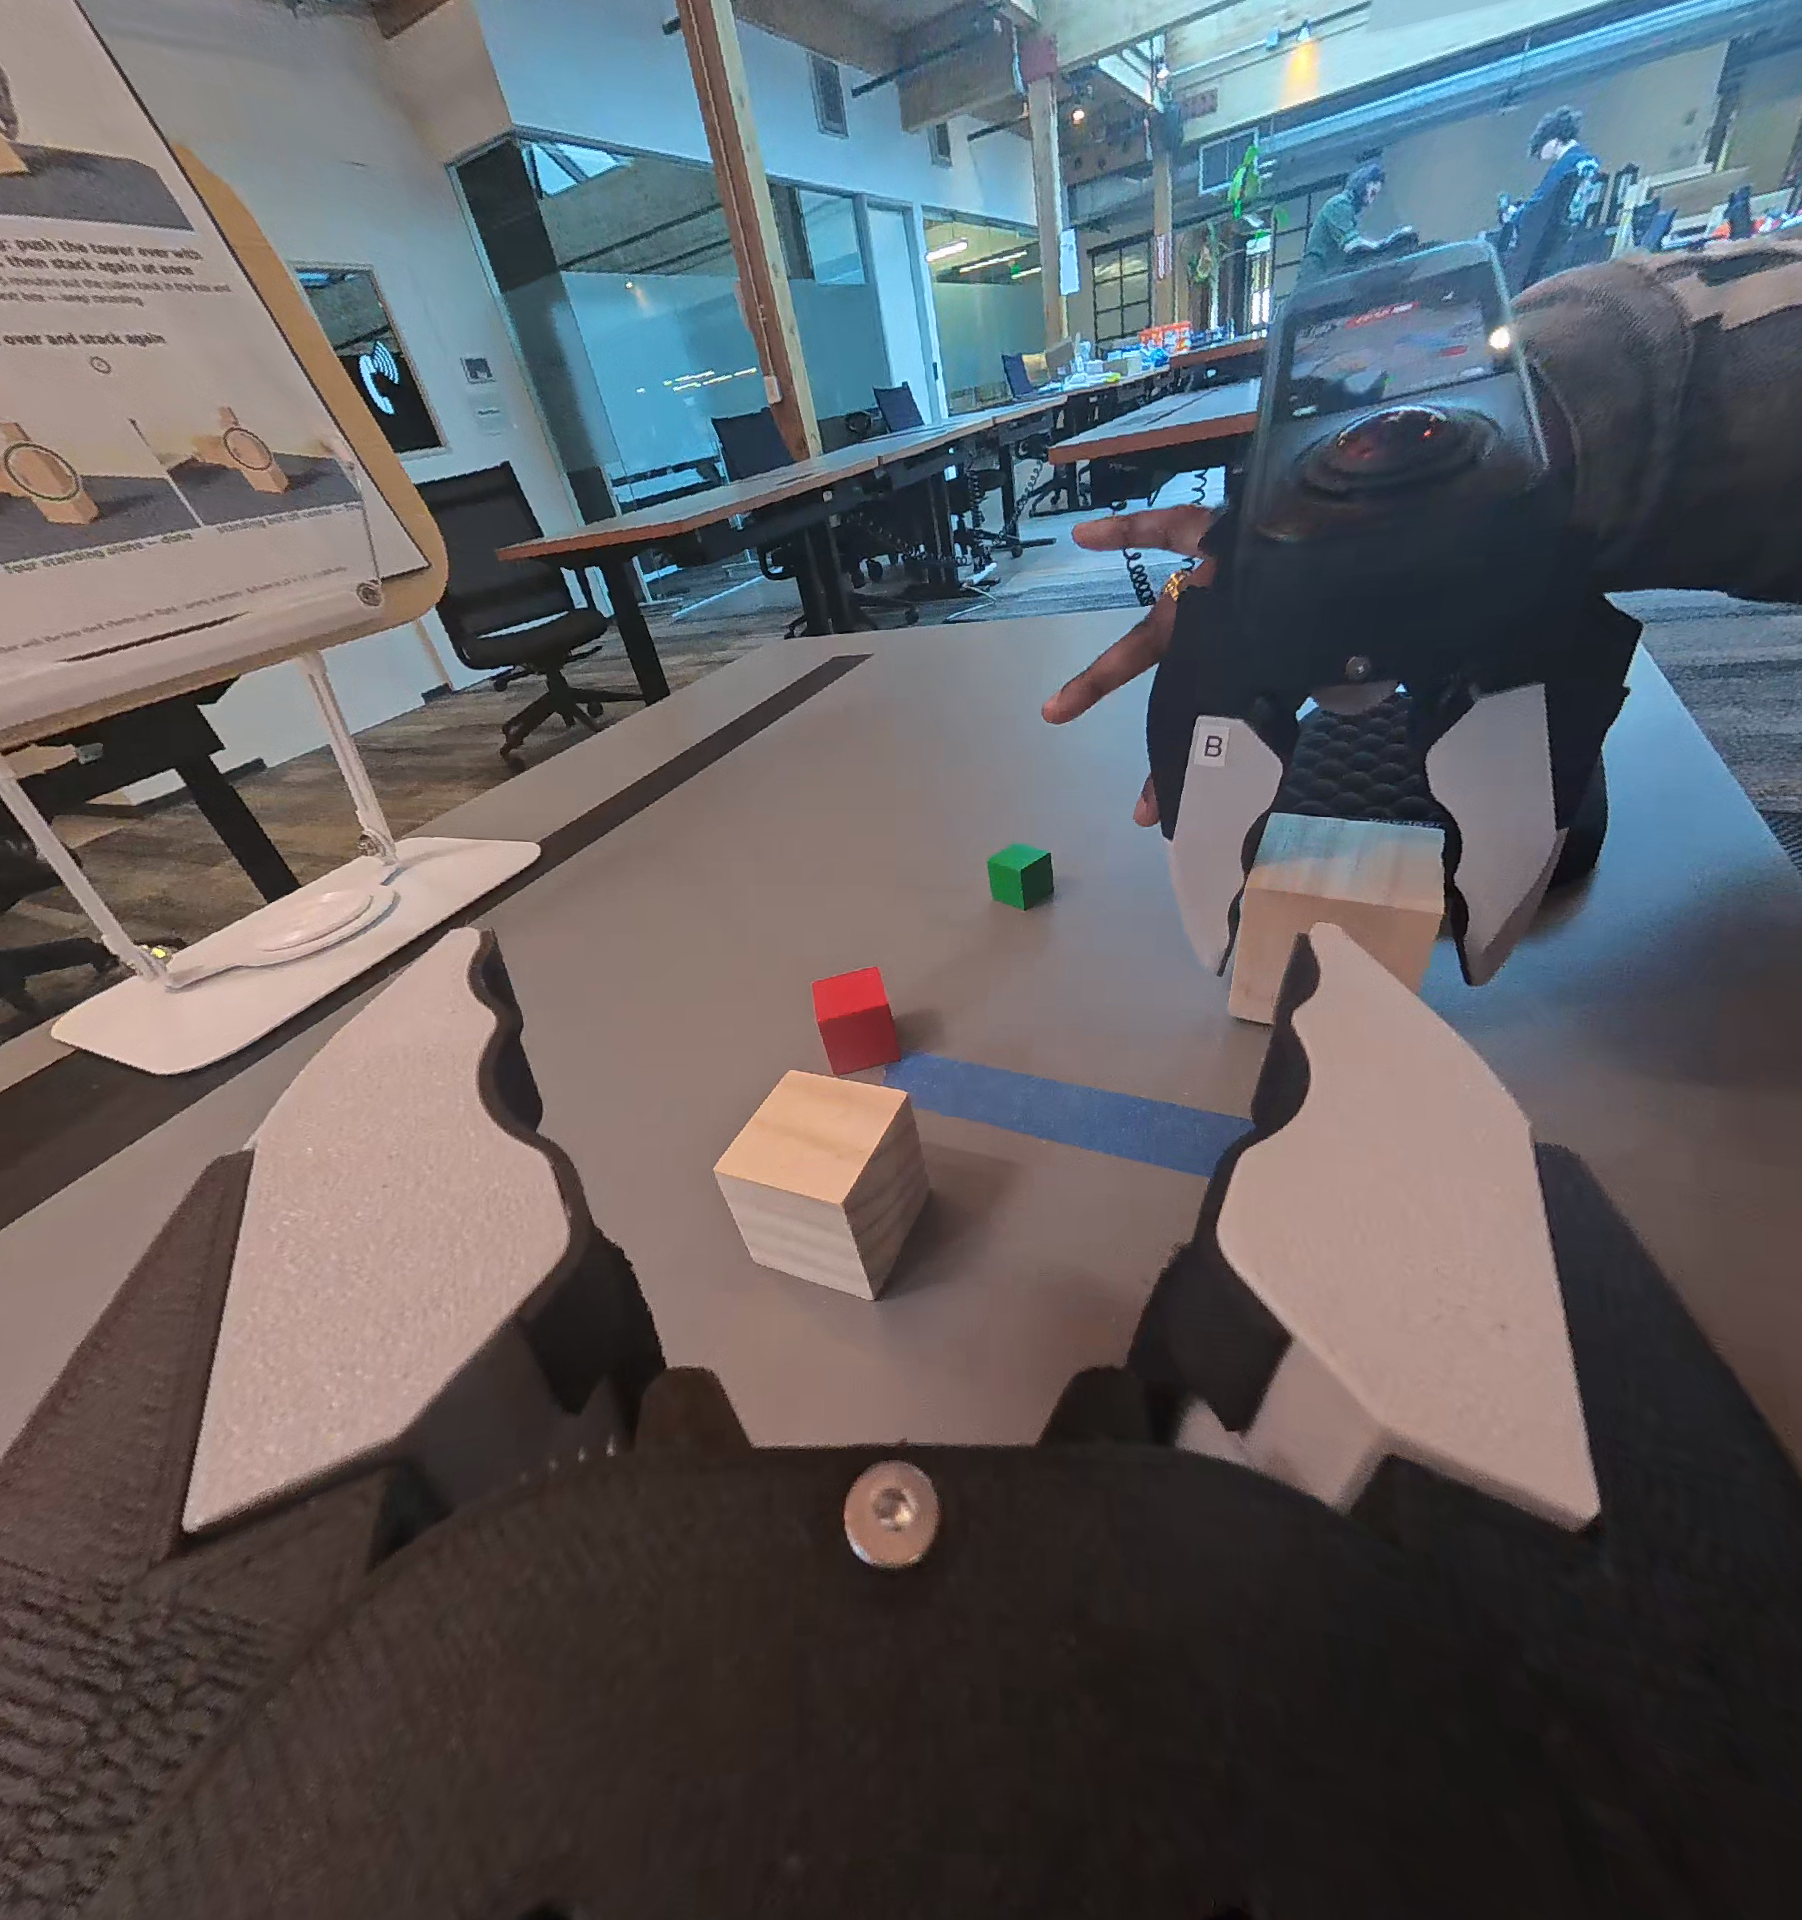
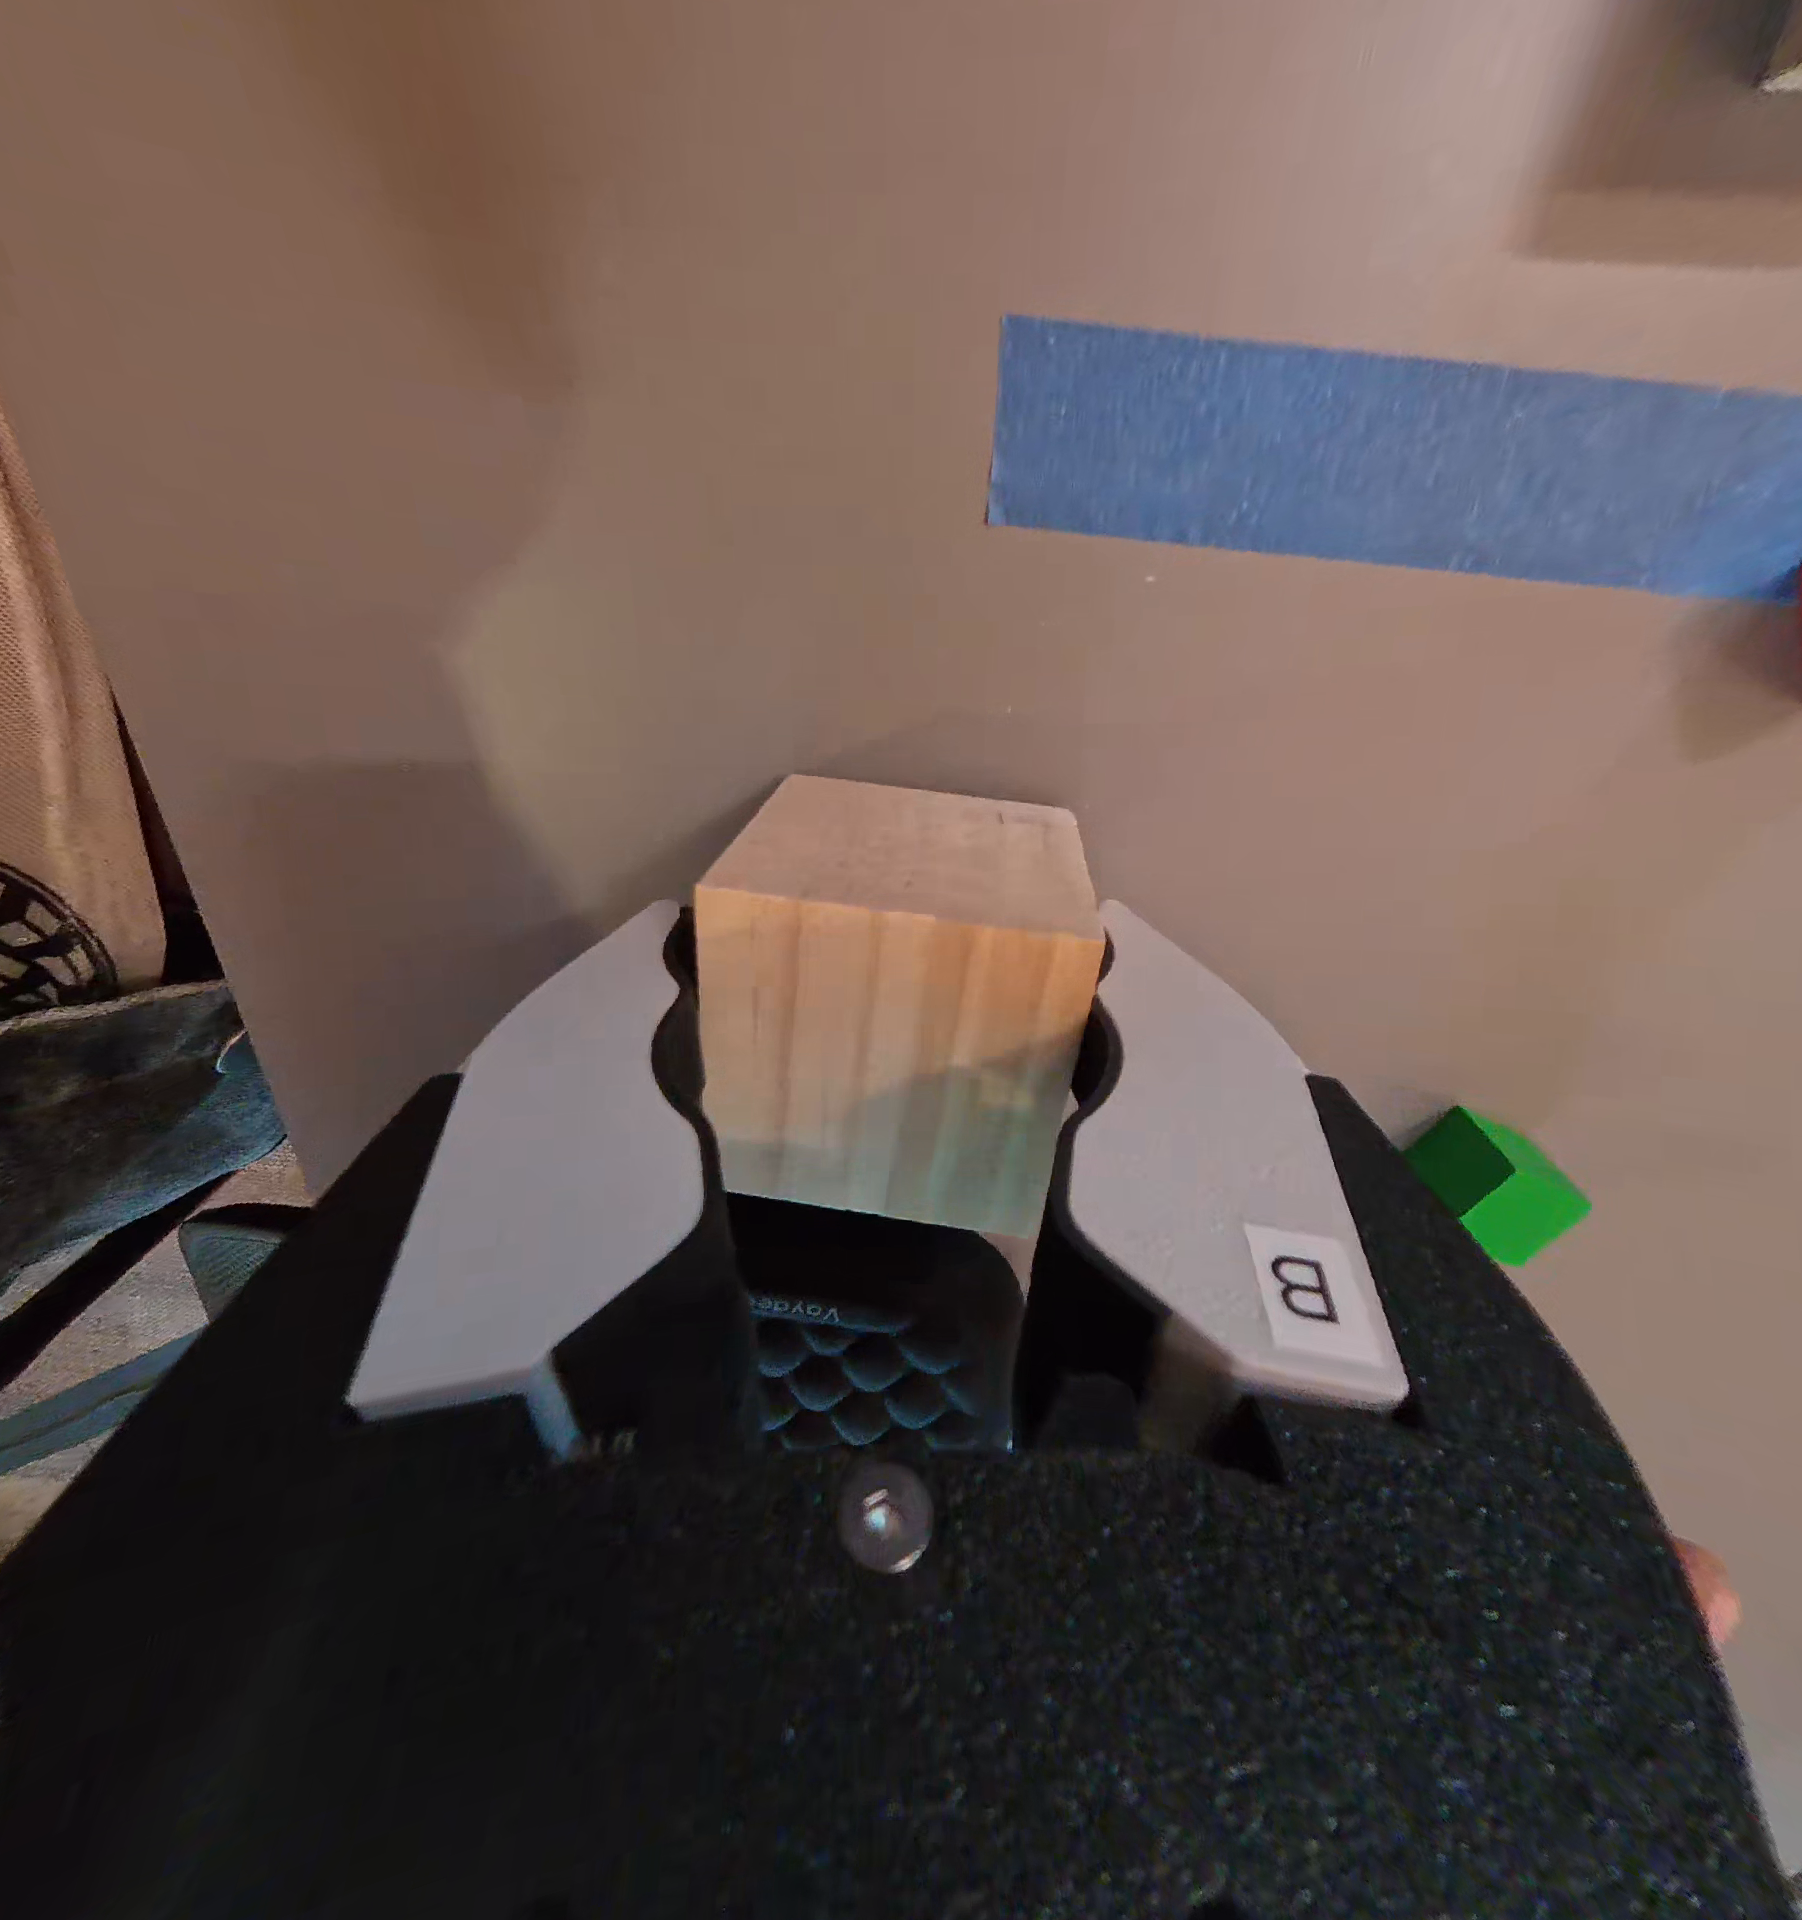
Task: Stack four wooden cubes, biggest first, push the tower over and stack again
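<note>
The right gripper pinches the big wooden cube, rigid, likely light, by flat opposite faces; left gripper jaws spread.

The left wrist view is bright and sharp, daylit from high windows, with fisheye bending at the edges. The right wrist view is dimmer, warm-tinted and slightly motion-blurred; soft shadows fall across the grey table.

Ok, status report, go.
Left gripper wide open, holding nothing. Right gripper clamped on biggest wooden cube. Smaller wooden cube, red cube, green cube scattered unstacked. Nothing blocking.
</note>
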The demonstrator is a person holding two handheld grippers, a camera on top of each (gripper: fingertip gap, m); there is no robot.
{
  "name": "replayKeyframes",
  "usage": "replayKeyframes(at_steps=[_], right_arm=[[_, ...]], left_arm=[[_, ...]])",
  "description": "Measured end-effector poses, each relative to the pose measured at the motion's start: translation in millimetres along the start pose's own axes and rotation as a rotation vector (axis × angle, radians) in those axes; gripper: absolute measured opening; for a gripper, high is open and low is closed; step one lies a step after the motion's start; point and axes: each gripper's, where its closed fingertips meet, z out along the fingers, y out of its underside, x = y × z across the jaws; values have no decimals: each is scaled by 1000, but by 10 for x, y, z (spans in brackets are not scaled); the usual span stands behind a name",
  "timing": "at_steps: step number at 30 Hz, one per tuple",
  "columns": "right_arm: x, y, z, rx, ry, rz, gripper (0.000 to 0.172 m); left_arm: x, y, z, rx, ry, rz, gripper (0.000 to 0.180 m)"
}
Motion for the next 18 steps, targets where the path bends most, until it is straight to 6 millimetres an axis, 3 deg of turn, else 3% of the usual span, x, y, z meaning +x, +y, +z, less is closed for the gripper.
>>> replayKeyframes(at_steps=[3, 7, 11, 13, 15, 18], right_arm=[[-5, -8, 5, 19, -16, 11, 70], [-18, -37, -54, 99, -21, 15, 105], [11, -277, -414, 477, 27, 45, 125], [35, -364, -678, 712, 78, 67, 128], [43, -381, -909, 902, 122, 95, 128], [48, -324, -1080, 1049, 185, 128, 127]], left_arm=[[4, 19, 2, -8, 3, -2, 134], [21, 70, 14, -36, 9, 8, 133], [139, 139, 50, -83, 81, 13, 104], [216, 256, 96, -214, 142, 69, 94], [159, 458, 104, -449, 171, 170, 88], [31, 663, 96, -771, 260, 253, 87]])
